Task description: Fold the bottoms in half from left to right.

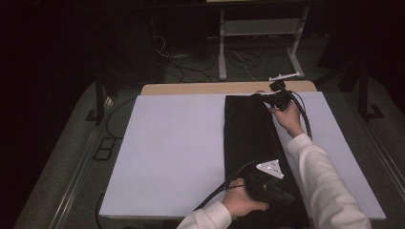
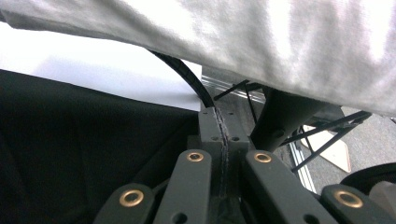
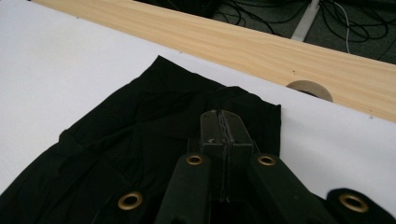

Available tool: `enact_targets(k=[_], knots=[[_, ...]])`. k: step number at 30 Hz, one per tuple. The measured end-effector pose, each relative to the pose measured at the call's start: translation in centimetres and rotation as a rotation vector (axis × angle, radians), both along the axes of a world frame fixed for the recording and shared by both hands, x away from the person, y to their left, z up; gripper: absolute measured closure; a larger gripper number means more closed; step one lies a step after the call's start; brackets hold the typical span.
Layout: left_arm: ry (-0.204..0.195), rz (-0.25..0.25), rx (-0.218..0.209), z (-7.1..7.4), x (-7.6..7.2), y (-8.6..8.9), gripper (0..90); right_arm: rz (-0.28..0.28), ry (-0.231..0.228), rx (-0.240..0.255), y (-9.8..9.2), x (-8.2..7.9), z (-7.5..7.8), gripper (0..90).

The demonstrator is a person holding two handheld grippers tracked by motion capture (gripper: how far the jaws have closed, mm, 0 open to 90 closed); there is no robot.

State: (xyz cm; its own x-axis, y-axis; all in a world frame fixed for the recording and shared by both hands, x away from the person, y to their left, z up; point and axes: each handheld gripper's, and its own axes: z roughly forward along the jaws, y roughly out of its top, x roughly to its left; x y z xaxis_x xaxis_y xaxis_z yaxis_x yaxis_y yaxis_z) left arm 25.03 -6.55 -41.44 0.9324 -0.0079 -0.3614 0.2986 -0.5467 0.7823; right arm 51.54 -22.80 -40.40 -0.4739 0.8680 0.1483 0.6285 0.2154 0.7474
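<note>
black cloth (image 1: 250,138) lies folded long on white board (image 1: 167,152), right half. left gripper (image 1: 270,188) jaws together at near end, right gripper (image 1: 277,98) jaws together at far end; whether fabric is pinched, cannot tell. risk: uneven pull skews fold, cloth slides off near edge.
</note>
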Motion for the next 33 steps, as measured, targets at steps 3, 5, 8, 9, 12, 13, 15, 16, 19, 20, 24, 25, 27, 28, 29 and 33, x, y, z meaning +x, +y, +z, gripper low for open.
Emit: enact_targets(k=[3, 5, 8, 9, 12, 13, 15, 16, 19, 20, 24, 25, 27, 28, 29, 33], knots=[[-0.002, 0.002, 0.009, -0.2, 0.0, -0.5, 89.1, 0.004, -0.004, -0.008, -0.3, 0.0, -0.2, 87.7], [0.006, 0.007, 0.011, -0.3, 0.0, -0.8, 89.1, 0.007, -0.003, -0.011, -0.5, 0.0, -0.4, 87.7], [0.003, 0.008, 0.021, -0.6, 0.1, -1.3, 89.1, 0.002, 0.002, -0.01, -1.0, 0.1, -0.8, 87.7], [0.003, 0.009, 0.027, -0.7, 0.1, -1.5, 89.1, -0.001, 0.004, -0.006, -1.1, 0.1, -0.8, 87.7], [0.007, 0.014, 0.042, -1.0, 0.2, -2.0, 89.1, -0.004, 0.01, -0.006, -1.6, 0.1, -1.2, 87.7], [0.004, 0.014, 0.05, -1.0, 0.2, -2.2, 89.1, -0.002, 0.008, -0.004, -1.7, 0.2, -1.3, 87.7], [-0.007, 0.019, 0.07, -1.2, 0.1, -2.6, 89.1, -0.003, 0.011, -0.001, -1.9, 0.2, -1.5, 87.7], [-0.007, 0.019, 0.072, -1.2, 0.1, -2.8, 89.1, -0.002, 0.014, 0.002, -2.0, 0.2, -1.6, 87.7], [-0.005, 0.023, 0.084, -1.5, 0.0, -3.4, 89.1, 0.003, 0.016, -0.001, -2.0, 0.3, -1.8, 87.7], [0.001, 0.024, 0.086, -1.6, 0.0, -3.6, 89.1, 0.001, 0.016, 0.0, -2.1, 0.3, -1.8, 87.7], [0.01, 0.032, 0.097, -1.9, 0.0, -4.0, 89.1, 0.005, 0.017, -0.007, -2.0, 0.3, -2.0, 87.7], [0.012, 0.032, 0.103, -2.0, 0.0, -4.0, 89.1, 0.004, 0.019, -0.003, -2.0, 0.4, -2.0, 87.7], [0.007, 0.035, 0.11, -2.1, 0.1, -4.1, 89.0, 0.004, 0.016, -0.007, -2.0, 0.4, -2.1, 87.6], [0.013, 0.039, 0.109, -2.2, 0.1, -4.1, 89.1, 0.003, 0.017, -0.006, -2.0, 0.4, -2.1, 87.7], [0.014, 0.04, 0.113, -2.2, 0.1, -4.1, 89.0, 0.003, 0.019, -0.006, -2.0, 0.4, -2.2, 87.7], [0.037, 0.057, 0.128, -2.6, 0.3, -4.4, 88.7, 0.005, 0.023, -0.007, -2.1, 0.5, -2.5, 87.7]])
